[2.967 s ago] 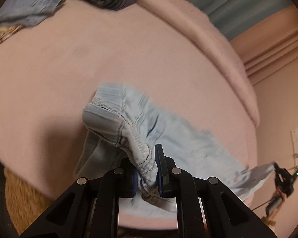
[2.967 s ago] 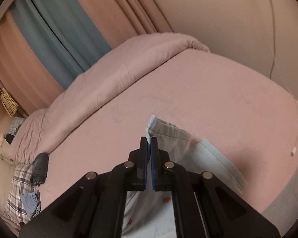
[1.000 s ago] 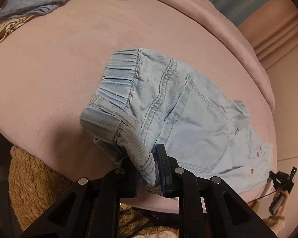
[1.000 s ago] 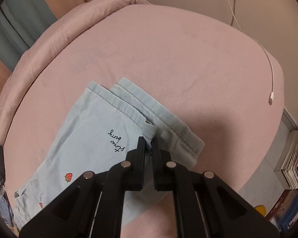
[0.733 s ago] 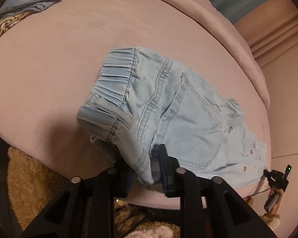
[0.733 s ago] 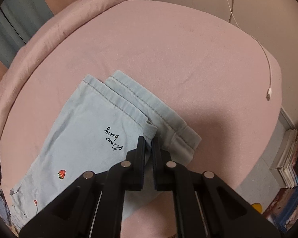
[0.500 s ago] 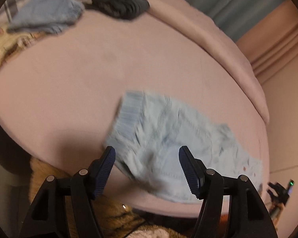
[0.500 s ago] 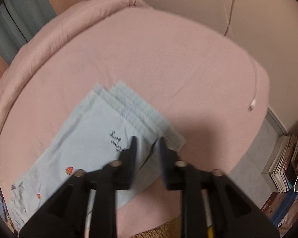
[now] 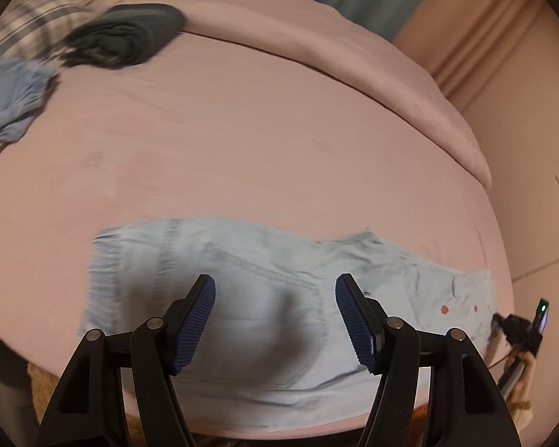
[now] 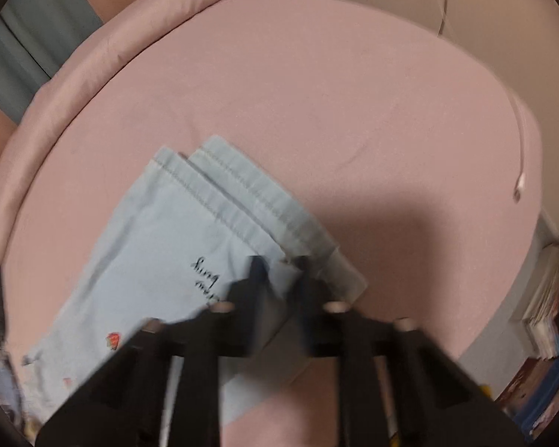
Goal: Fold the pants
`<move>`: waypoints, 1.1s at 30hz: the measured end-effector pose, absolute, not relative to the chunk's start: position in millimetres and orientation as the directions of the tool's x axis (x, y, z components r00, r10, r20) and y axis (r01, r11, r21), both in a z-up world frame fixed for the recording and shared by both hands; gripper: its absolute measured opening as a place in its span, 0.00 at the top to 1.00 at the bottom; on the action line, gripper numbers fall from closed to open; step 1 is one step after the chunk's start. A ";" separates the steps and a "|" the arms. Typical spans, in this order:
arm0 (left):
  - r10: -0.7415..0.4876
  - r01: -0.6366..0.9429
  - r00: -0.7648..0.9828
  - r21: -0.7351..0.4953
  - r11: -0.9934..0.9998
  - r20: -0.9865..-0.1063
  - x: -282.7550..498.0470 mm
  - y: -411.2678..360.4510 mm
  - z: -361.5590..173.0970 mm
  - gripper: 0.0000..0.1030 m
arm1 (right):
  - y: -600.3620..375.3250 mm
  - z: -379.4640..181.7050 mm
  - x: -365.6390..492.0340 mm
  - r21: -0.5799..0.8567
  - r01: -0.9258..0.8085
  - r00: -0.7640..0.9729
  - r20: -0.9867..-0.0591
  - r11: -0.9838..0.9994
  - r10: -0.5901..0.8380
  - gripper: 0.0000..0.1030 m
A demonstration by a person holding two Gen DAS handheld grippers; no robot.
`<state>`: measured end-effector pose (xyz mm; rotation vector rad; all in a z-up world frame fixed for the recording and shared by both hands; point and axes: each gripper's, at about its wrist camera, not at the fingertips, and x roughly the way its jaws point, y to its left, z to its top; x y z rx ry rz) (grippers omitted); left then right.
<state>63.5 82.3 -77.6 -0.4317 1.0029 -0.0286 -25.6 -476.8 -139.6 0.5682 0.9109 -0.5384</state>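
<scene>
Light blue denim pants (image 9: 249,279) lie flat on the pink bed (image 9: 242,141), folded lengthwise, elastic waistband at the left and legs running right. My left gripper (image 9: 275,298) is open and empty, raised over the seat of the pants. In the right wrist view the stacked leg hems (image 10: 242,193) lie near the bed's front edge, with black script and strawberry prints on the cloth. My right gripper (image 10: 279,266) is blurred, its jaws apart and holding nothing, just above the hem corner. The right gripper also shows at the far right of the left wrist view (image 9: 518,326).
A dark rolled garment (image 9: 126,39) and a folded blue garment (image 9: 11,93) lie at the bed's far left by a plaid pillow (image 9: 29,29). A folded pink duvet (image 9: 354,37) runs along the far side. A white cable end (image 10: 518,186) and stacked books (image 10: 551,305) are at right.
Both grippers have let go of the pants and opened. The pants dropped flat on the bed. Both grippers pulled up and back from the cloth.
</scene>
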 end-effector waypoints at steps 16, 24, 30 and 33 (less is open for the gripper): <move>-0.167 -0.242 0.493 -0.319 0.916 -0.854 66.7 97.0 -103.9 0.36 | -465.0 -131.4 -57.6 0.078 0.704 0.419 -0.848 0.706 -0.325 0.72; -0.112 -0.303 0.535 -0.314 0.900 -0.837 45.5 122.5 -103.6 0.36 | -349.5 -70.8 -6.7 0.123 0.434 0.600 -0.778 0.892 -0.185 0.40; -0.093 -0.294 0.532 -0.287 0.912 -0.842 36.2 121.2 -124.4 0.36 | -221.6 -82.2 64.4 0.242 0.066 0.576 -0.801 0.968 0.162 0.36; -0.073 -0.275 0.536 -0.256 0.927 -0.841 35.1 116.7 -131.0 0.36 | -151.4 -94.2 93.0 0.258 -0.087 0.492 -0.829 0.962 0.267 0.36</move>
